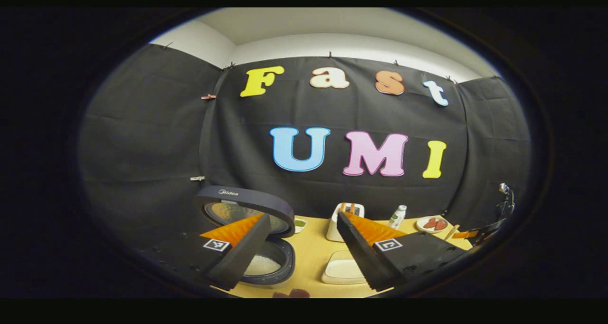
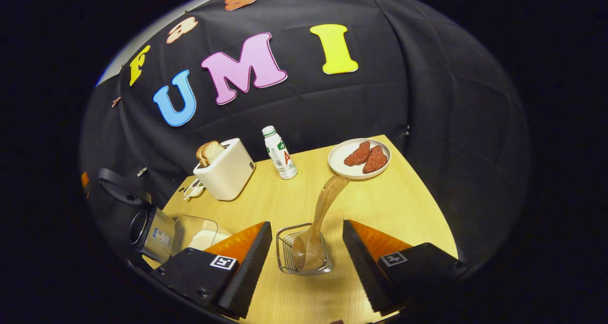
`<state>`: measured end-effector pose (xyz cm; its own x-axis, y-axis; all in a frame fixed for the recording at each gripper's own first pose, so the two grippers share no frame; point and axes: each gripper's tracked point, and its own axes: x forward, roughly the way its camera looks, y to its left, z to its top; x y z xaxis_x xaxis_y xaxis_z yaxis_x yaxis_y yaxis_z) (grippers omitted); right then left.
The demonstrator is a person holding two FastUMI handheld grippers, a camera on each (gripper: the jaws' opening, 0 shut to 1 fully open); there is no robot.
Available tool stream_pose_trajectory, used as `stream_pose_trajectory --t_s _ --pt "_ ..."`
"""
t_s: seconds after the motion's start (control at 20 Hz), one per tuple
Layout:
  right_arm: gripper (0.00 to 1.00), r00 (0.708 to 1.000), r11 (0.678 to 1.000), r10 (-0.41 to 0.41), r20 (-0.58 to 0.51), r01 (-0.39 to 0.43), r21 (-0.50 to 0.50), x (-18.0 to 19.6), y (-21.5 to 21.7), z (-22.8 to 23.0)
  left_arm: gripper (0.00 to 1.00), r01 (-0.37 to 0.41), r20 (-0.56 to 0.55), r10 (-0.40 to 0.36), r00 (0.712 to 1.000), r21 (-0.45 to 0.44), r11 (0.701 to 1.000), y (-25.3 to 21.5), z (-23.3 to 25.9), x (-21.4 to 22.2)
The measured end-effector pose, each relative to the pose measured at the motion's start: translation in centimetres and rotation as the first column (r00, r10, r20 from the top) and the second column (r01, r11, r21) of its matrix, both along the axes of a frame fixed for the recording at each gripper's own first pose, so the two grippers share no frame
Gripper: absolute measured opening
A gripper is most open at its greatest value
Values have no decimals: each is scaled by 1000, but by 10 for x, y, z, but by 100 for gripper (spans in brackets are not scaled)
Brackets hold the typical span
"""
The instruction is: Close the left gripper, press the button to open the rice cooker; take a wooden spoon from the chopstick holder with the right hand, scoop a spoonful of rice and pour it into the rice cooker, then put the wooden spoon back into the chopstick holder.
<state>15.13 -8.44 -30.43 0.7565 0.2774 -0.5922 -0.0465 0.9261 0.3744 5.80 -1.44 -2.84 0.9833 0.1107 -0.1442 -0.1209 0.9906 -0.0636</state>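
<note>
- Your left gripper [image 1: 304, 248] hung with its fingers spread wide, nothing between them, above the table [image 1: 311, 257] in front of the rice cooker [image 1: 266, 262]
- The rice cooker's lid [image 1: 244, 210] stood up, so the button press looked done, and something white lay in the pot
- Your right gripper [image 2: 308, 262] was spread wide too, holding nothing, its fingers on either side of the chopstick holder [image 2: 285, 248] without touching it
- The wooden spoon [image 2: 323, 210] sat in that holder, bowl down, its handle leaning out toward the plate [image 2: 342, 165] of red pieces
- The rice tray [image 1: 342, 269] lay just beside the cooker
- With white in the pot and the spoon in the holder, my guess is that the scoop and pour were over and little remained; the frames alone couldn't rule out that you hadn't yet picked the spoon up
</note>
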Motion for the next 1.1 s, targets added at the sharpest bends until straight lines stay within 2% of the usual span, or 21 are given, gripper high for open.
stream_pose_trajectory --t_s 0.1,0.25,0.3,0.4,0.45,0.5,0.55,0.6,0.65,0.7,0.75,0.8,0.9,1.1 --pt "87 999 1000 16 -33 -16 12 11 5 -17 95 -14 -14 14 1000 0 1000 -5 -1 -2" --pt "87 997 999 26 -67 -24 41 21 9 -37 95 -35 -46 35 998 -9 999 -9 -9 -5" --pt "76 997 999 23 -76 -20 43 26 9 -43 95 -43 -57 42 998 -9 999 -9 -12 -8" --pt "65 995 999 27 -99 -24 35 28 8 -55 95 -55 -71 54 996 -5 998 -9 -15 -11" --pt "66 994 999 39 -99 -36 35 28 8 -58 95 -58 -78 58 995 -2 998 -9 -18 -12" --pt "43 995 997 61 -73 -58 44 30 11 -55 95 -63 -82 63 995 2 998 -9 -19 -14" --pt "51 996 997 69 -49 -67 43 32 11 -51 95 -66 -87 66 994 7 998 -9 -19 -15" --pt "51 997 997 69 -35 -68 34 35 9 -54 95 -67 -89 68 994 10 998 -8 -20 -17" --pt "42 998 997 66 -25 -65 43 34 8 -47 95 -70 -92 71 993 10 997 -7 -21 -17" --pt "22 997 996 68 -33 -66 61 35 12 -51 92 -72 -98 72 993 8 997 -6 -23 -18" --pt "24 997 994 68 -43 -64 84 34 14 -48 95 -74 -103 74 992 5 997 -5 -26 -18" --pt "17 997 992 61 -52 -55 110 36 19 -49 95 -76 -106 76 991 1 997 -4 -27 -18" --pt "10 997 993 40 -61 -33 115 41 14 -49 95 -80 -109 79 991 -6 997 -1 -27 -18" --pt "7 998 996 57 -16 -56 70 35 14 -36 95 -73 -105 72 992 -8 997 5 -28 -18"
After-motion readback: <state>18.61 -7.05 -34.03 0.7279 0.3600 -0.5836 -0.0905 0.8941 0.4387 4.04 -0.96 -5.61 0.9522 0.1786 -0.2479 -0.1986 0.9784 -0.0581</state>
